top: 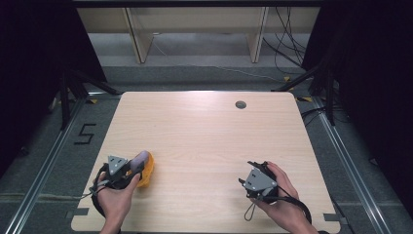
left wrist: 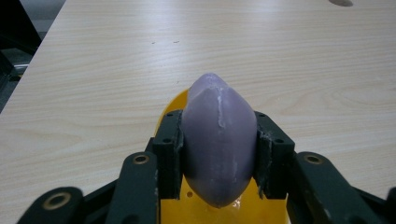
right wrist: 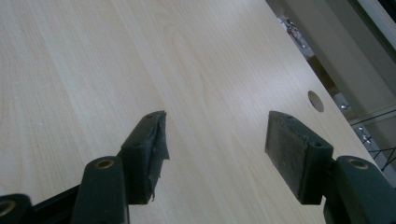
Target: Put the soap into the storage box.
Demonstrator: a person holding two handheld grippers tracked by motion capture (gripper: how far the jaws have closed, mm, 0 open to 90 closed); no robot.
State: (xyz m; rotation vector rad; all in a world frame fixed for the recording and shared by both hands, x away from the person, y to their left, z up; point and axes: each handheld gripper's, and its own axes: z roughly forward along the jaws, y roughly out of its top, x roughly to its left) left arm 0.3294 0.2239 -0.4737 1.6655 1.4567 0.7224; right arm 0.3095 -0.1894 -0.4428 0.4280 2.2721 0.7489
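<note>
A purple egg-shaped object (left wrist: 218, 140) is clamped between the jaws of my left gripper (left wrist: 217, 154), whose pads press on both of its sides. Under it lies a yellow dish (left wrist: 173, 105), seen at the table's front left as the yellow dish (top: 147, 170) with the purple object (top: 140, 158) above it. My left gripper (top: 132, 171) is held by a hand at the front left corner. Over bare wood at the front right, my right gripper (right wrist: 212, 140) stands open with nothing between its pads. In the high view, a hand holds the right gripper (top: 254, 168).
The light wooden table (top: 204, 131) has a round cable hole (top: 240, 104) near its far edge, also seen as the cable hole (right wrist: 315, 101). Black stands and cables flank the table on the floor. A wooden frame stands behind.
</note>
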